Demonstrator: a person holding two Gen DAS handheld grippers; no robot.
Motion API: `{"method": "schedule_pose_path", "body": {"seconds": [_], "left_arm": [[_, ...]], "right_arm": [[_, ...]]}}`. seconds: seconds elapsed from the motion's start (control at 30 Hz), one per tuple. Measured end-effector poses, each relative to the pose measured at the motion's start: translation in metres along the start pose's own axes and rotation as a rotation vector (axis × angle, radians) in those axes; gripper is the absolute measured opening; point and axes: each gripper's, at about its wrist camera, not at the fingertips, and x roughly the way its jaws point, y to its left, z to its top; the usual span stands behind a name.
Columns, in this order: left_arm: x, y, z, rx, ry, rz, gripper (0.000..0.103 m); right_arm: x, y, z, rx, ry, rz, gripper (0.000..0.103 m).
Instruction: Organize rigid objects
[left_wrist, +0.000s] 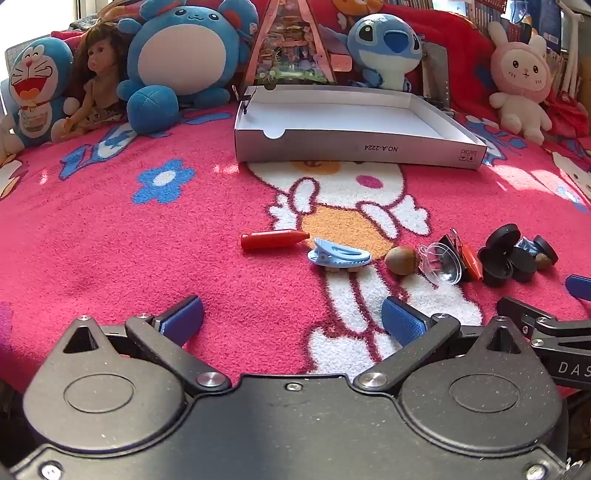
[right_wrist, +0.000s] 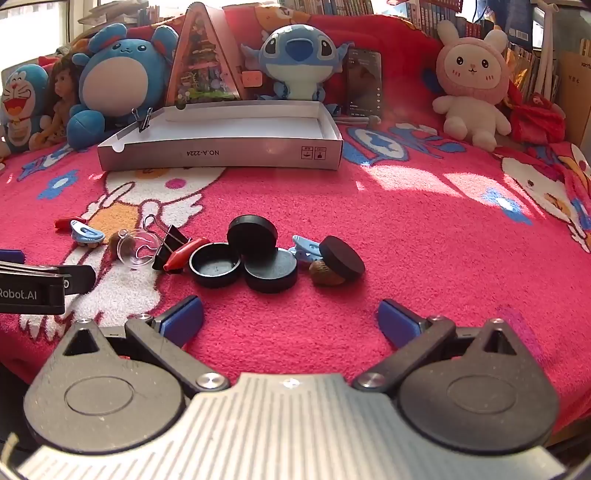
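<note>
Pink blanket (right_wrist: 406, 229) carries everything: the shallow white box (right_wrist: 229, 125) sits empty toward its far edge in front of the plush toys, and the small hard things lie scattered across the middle, well short of the box. Black round lids (right_wrist: 255, 254) cluster straight ahead of the right gripper (right_wrist: 291, 314), while the red crayon (left_wrist: 273, 239), long axis running left to right, and the blue clip (left_wrist: 338, 255) lie just ahead of the left gripper (left_wrist: 291, 314). Both grippers gape fully wide, holding nothing, so each probably takes its nearer group.
</note>
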Motion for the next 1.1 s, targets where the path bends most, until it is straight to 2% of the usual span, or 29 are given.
{"method": "schedule_pose_path", "body": {"seconds": [1.1], "left_arm": [[0.0015,-0.0005,-0.0024,0.002,0.015,0.002,0.103]], "right_arm": [[-0.0009,0.0030,0.0003,-0.001,0.013,-0.003,0.103]]}}
